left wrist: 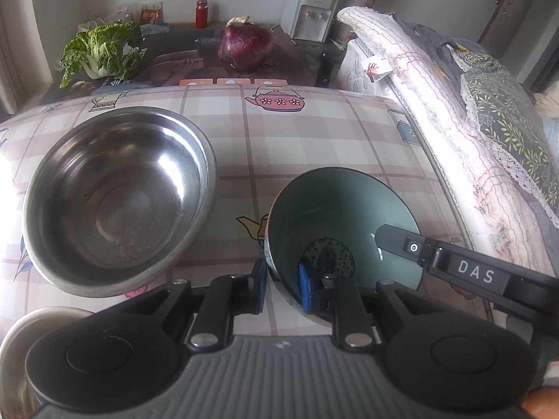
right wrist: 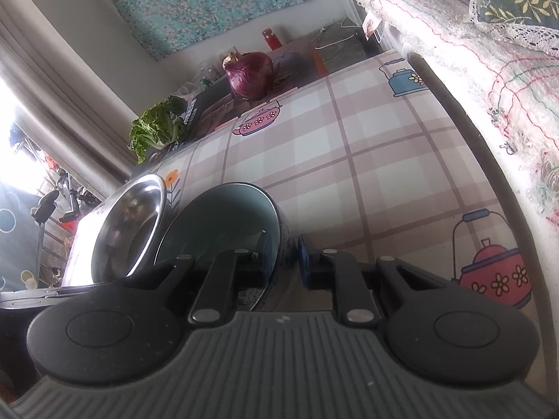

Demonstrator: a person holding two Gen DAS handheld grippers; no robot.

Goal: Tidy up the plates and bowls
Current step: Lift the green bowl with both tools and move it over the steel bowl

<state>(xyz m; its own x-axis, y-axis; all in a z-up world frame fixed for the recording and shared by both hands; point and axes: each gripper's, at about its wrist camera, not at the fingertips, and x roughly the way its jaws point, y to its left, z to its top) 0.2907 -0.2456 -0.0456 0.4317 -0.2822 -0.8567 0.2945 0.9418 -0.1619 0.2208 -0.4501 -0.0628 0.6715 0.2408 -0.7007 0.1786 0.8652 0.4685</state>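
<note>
Both tongs, left (left wrist: 282, 288) and right (right wrist: 283, 262), pinch the green bowl's (left wrist: 335, 206) rim; we judge it un-nested, right of the steel bowl (left wrist: 115, 202) on the counter (left wrist: 314, 132).

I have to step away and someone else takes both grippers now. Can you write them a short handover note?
Left gripper: straddles the near rim of the green bowl, one pad inside, one outside.
Right gripper: straddles the same bowl's rim on the opposite side.
The steel bowl sits empty beside the green bowl on the checked tablecloth.
Done: nothing stacked yet.
Left: probably nest the green bowl into the steel one.
</note>
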